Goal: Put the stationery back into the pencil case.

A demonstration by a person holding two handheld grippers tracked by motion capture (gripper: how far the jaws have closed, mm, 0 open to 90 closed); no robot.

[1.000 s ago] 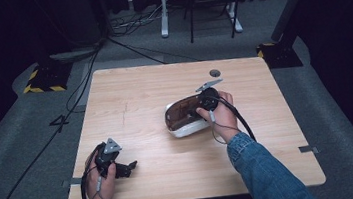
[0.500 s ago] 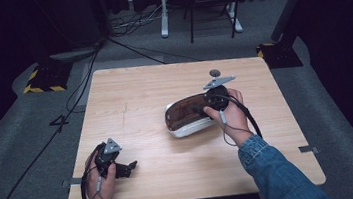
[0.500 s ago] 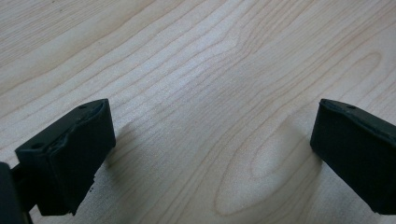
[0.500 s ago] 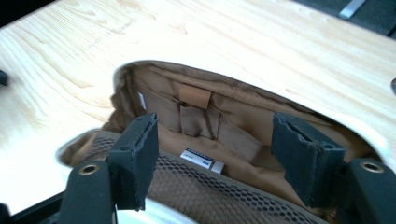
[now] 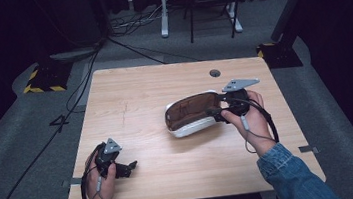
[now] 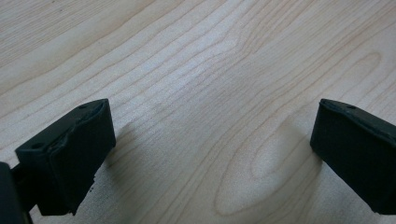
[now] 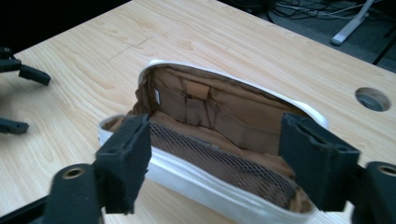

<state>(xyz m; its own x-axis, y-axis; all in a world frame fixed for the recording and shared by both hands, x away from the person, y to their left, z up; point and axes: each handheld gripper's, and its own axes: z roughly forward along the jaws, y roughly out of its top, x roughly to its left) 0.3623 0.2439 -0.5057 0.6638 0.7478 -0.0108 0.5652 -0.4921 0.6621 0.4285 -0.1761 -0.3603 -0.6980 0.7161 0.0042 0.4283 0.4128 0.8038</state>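
A white pouch (image 5: 190, 115) lies open on its side near the middle of the wooden table (image 5: 138, 93), showing a brown lining. In the right gripper view the pouch (image 7: 205, 116) shows inner pockets and a mesh panel along its near rim. My right gripper (image 5: 215, 115) is at the pouch's right end. It stands open (image 7: 219, 163), its jaws wide apart on either side of the mouth and closed on nothing. My left gripper (image 5: 130, 168) rests at the front left of the table. It is open (image 6: 210, 154) over bare wood, well away from the pouch.
A round cable hole (image 5: 215, 73) pierces the table behind the right hand. Cables trail from both grippers. Beyond the table, on the dark carpet, stand chair and desk legs (image 5: 194, 7) and a yellow-and-black striped base (image 5: 41, 77).
My right hand and gripper have drawn back to the right, from over the pouch to its right end. The pouch has stayed about where it was. The left gripper has not moved.
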